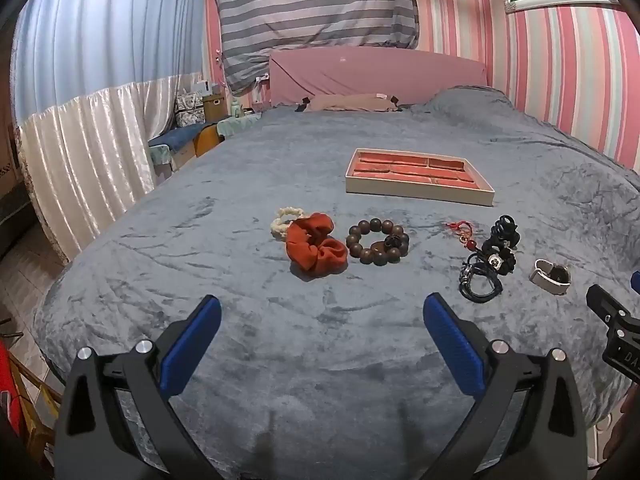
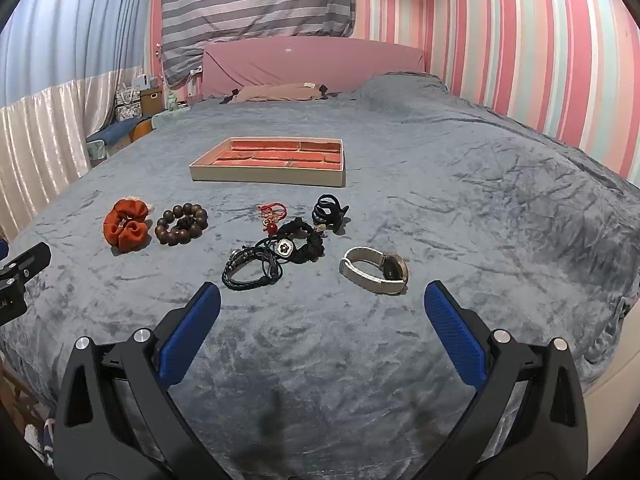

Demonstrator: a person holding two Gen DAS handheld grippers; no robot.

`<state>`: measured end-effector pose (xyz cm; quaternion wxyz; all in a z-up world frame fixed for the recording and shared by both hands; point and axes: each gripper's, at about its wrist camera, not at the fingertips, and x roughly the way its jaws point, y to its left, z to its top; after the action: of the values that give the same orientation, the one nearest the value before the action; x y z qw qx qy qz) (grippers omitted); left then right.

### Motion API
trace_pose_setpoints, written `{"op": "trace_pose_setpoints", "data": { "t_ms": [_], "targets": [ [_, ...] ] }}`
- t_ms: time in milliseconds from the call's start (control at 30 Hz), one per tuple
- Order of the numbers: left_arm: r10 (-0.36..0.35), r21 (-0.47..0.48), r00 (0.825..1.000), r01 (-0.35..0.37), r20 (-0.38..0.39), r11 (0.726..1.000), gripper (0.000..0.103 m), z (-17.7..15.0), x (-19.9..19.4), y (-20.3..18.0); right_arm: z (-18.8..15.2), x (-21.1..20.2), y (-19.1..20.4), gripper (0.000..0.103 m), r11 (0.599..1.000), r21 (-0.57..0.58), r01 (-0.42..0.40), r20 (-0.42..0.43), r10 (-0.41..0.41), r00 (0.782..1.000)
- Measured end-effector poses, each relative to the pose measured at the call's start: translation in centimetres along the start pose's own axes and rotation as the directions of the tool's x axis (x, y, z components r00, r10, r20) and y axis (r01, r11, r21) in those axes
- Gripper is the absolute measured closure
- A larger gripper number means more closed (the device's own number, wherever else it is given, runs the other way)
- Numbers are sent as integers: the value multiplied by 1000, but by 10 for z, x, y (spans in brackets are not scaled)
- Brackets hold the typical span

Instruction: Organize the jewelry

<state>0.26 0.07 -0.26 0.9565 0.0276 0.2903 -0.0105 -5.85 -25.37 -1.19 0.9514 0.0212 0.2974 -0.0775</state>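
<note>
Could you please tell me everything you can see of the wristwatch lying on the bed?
The wristwatch has a round, bronze-looking case with a dark face and a pale grey strap closed into a loop. It lies on its side on the grey plush blanket, rightmost of the laid-out pieces, apart from the black braided bracelet to its left. Nothing but the blanket touches it; no gripper is on it.

Jewelry (image 2: 260, 248) scattered before empty-looking red-lined tray (image 2: 272, 178).
</note>
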Motion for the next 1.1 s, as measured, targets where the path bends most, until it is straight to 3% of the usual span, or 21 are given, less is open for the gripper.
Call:
{"op": "trace_pose_setpoints", "data": {
  "t_ms": [1100],
  "targets": [
    [-1,9,1000,1,0,1000,4,0,0,-5,0,0,0,4,1000,2,-1,1,1,1000]
  ]
}}
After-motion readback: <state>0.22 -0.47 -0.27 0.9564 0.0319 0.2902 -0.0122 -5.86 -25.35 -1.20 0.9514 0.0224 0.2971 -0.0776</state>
